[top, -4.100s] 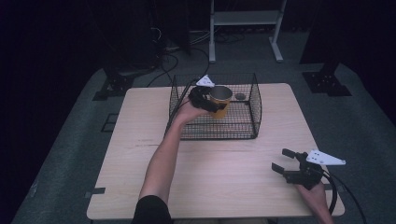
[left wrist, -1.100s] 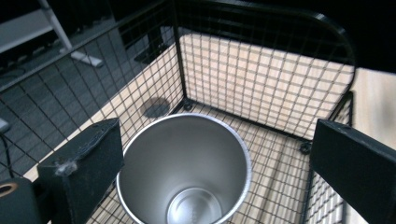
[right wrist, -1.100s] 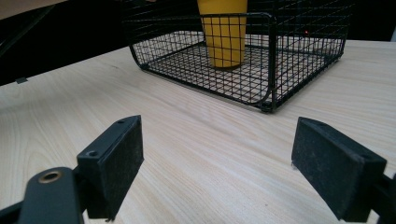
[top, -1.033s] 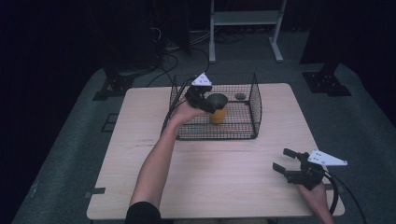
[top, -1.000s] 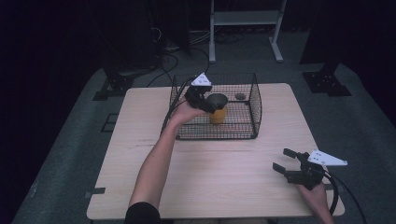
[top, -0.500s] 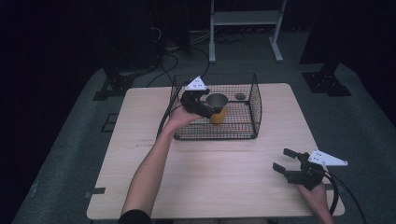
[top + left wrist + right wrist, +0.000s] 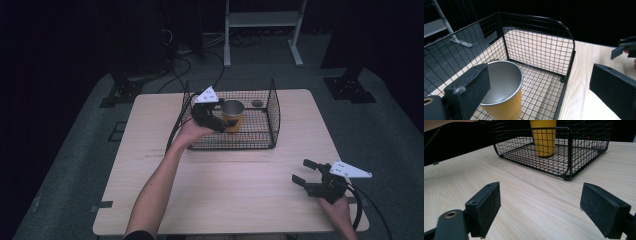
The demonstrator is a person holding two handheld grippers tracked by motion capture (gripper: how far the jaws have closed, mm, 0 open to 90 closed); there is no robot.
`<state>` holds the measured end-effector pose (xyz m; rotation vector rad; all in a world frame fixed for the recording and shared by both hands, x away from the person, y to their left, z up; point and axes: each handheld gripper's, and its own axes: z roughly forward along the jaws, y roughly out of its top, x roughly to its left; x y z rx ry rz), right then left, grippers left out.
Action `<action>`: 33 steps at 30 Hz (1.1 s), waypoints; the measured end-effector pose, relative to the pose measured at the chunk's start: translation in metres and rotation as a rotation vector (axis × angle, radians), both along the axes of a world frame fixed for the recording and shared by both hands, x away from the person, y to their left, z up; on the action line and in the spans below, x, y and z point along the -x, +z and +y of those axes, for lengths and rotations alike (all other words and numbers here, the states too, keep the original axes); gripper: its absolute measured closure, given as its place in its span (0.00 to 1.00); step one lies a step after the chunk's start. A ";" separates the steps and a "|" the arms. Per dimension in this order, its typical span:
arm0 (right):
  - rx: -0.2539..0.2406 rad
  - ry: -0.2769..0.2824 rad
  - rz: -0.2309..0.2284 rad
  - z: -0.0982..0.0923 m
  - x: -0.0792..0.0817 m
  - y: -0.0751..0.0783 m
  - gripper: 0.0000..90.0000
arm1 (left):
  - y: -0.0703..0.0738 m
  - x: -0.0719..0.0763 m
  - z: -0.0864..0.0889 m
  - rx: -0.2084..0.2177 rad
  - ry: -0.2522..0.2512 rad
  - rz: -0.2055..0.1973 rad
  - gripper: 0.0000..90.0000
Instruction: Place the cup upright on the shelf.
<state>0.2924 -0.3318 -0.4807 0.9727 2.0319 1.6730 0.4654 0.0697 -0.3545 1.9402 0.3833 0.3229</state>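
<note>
Seemingly untouched, the yellow cup (image 7: 501, 93) stands beside the open left hand-held gripper (image 7: 544, 95).

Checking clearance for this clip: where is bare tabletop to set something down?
The light wooden table is bare left of the black wire basket, and along the near edge between the forearm and the right gripper. It is crowded inside the basket, around the yellow metal-lined cup and left gripper.
</note>
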 end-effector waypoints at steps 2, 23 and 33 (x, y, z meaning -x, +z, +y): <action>0.001 0.000 0.000 0.000 0.000 0.000 0.17 | 0.000 0.003 0.001 0.002 -0.003 -0.001 0.03; 0.005 -0.001 0.001 0.001 0.000 0.000 0.17 | -0.010 0.026 0.014 0.035 0.005 -0.009 0.03; 0.007 -0.002 0.001 0.001 0.000 0.000 0.17 | -0.017 0.041 0.023 0.048 0.018 -0.027 0.03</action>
